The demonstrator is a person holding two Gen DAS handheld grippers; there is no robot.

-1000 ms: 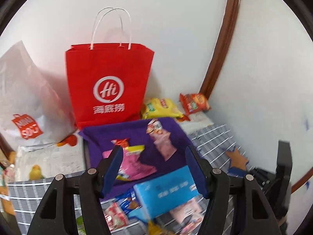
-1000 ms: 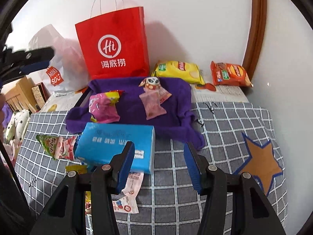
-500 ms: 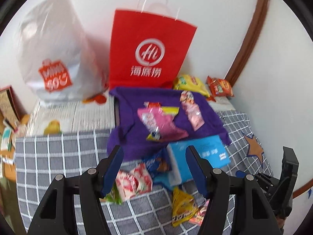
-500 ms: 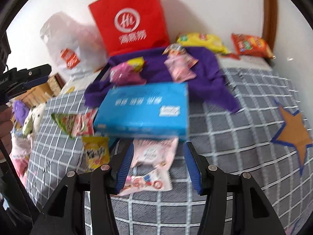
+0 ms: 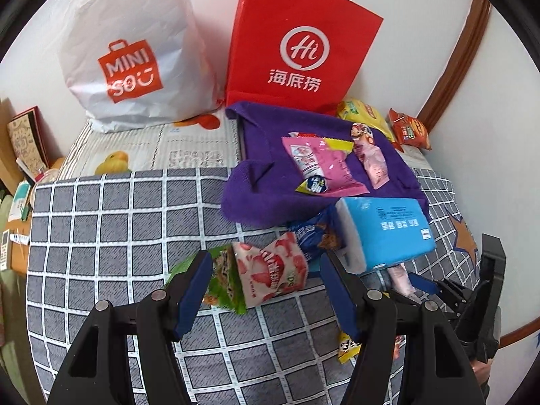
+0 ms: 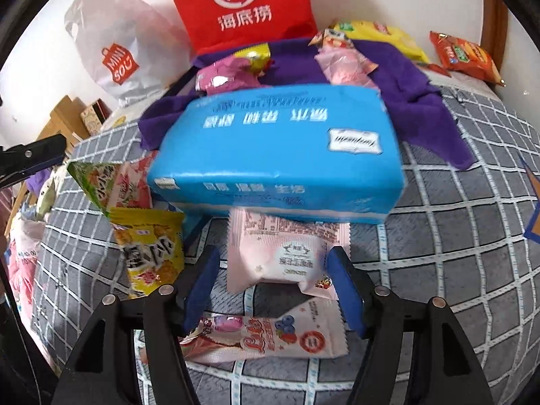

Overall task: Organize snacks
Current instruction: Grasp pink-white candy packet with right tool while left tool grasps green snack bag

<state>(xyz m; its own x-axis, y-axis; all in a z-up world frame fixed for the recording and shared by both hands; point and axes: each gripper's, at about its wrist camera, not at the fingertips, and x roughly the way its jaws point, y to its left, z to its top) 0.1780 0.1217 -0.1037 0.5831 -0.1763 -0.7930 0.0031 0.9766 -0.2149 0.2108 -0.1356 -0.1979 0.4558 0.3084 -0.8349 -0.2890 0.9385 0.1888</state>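
Note:
My left gripper (image 5: 266,278) is open, low over a pink strawberry snack pack (image 5: 270,268) that lies on a green pack (image 5: 219,276). My right gripper (image 6: 273,278) is open, its fingers on either side of a pale pink snack pack (image 6: 280,253) that is tucked under a blue tissue pack (image 6: 280,155). A pink-and-white candy wrapper (image 6: 270,337) lies below it and a yellow snack pack (image 6: 148,249) to the left. The blue tissue pack (image 5: 384,233) also shows in the left wrist view, with a dark blue cookie pack (image 5: 314,233) beside it.
A purple cloth (image 5: 266,155) holds pink snack packs (image 5: 320,165). Behind stand a red paper bag (image 5: 300,44) and a white plastic bag (image 5: 131,50). Yellow (image 5: 364,116) and orange (image 5: 408,130) chip bags lie by the wall. The checked grey bedcover (image 5: 111,222) spreads left.
Both grippers have moved down and closer to the snacks. The left one swung left over the strawberry pack. The right one came in around the pale pink pack.

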